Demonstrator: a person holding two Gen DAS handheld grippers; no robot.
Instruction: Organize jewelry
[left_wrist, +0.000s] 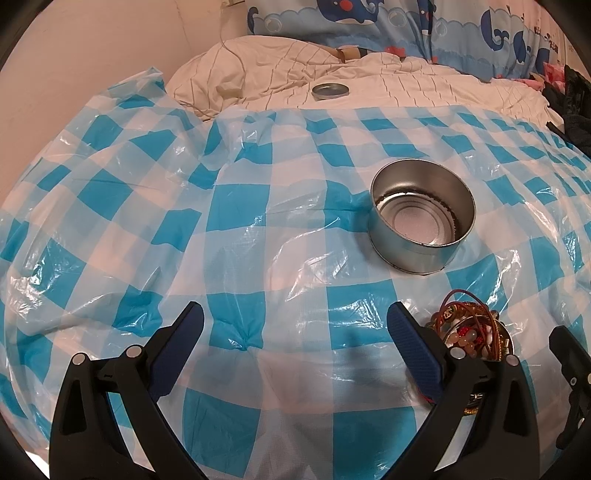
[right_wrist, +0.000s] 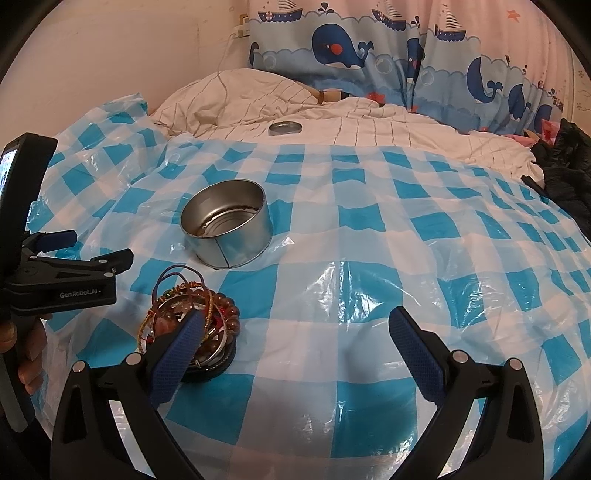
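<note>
A pile of bracelets and bangles (left_wrist: 471, 328) (right_wrist: 192, 314), beaded, corded and metal, lies on the blue checked plastic sheet (left_wrist: 236, 206) (right_wrist: 369, 221). An open, empty round metal tin (left_wrist: 421, 214) (right_wrist: 227, 225) stands just beyond the pile. My left gripper (left_wrist: 295, 325) is open and empty; its right finger (left_wrist: 413, 347) is beside the pile's left side. My right gripper (right_wrist: 295, 328) is open and empty; its left finger (right_wrist: 181, 347) partly covers the pile. The left gripper also shows in the right wrist view (right_wrist: 70, 258).
The tin's lid (left_wrist: 330, 90) (right_wrist: 285, 128) lies on the cream quilt (left_wrist: 406, 85) beyond the sheet. A white cable (right_wrist: 221, 85) trails over the pillow. Whale-print curtain (right_wrist: 406, 55) is behind. Dark clothing (right_wrist: 569, 173) lies at the right edge.
</note>
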